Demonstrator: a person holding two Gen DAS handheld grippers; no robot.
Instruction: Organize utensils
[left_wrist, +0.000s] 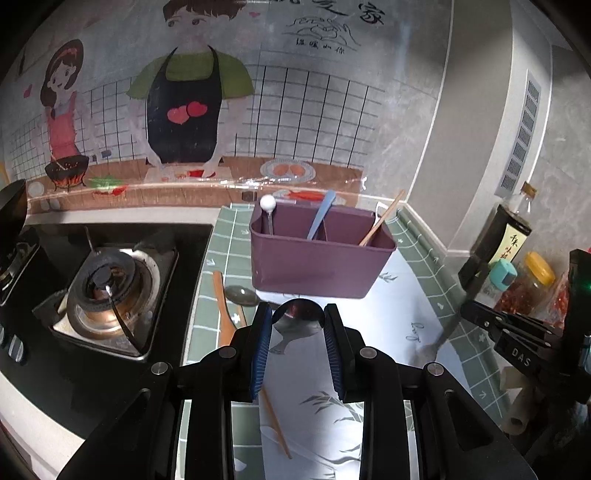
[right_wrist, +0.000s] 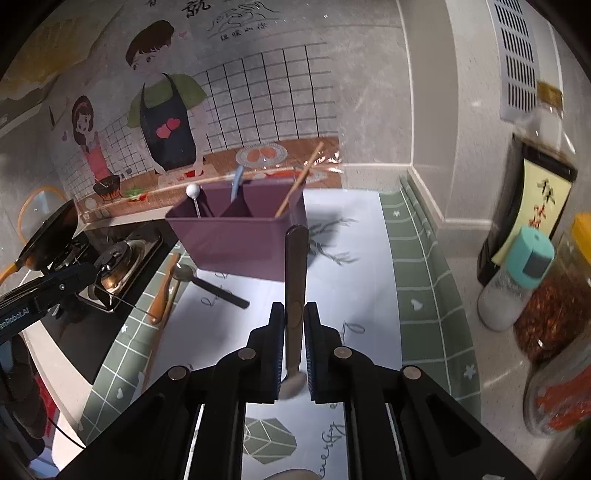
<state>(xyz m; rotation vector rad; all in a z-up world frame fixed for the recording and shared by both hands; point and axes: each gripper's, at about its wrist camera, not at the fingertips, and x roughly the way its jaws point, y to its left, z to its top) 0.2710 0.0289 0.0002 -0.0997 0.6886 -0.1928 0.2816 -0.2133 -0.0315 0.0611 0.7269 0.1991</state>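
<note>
1 caddy (left_wrist: 317, 266), 3 jars (right_wrist: 550, 317)
</note>
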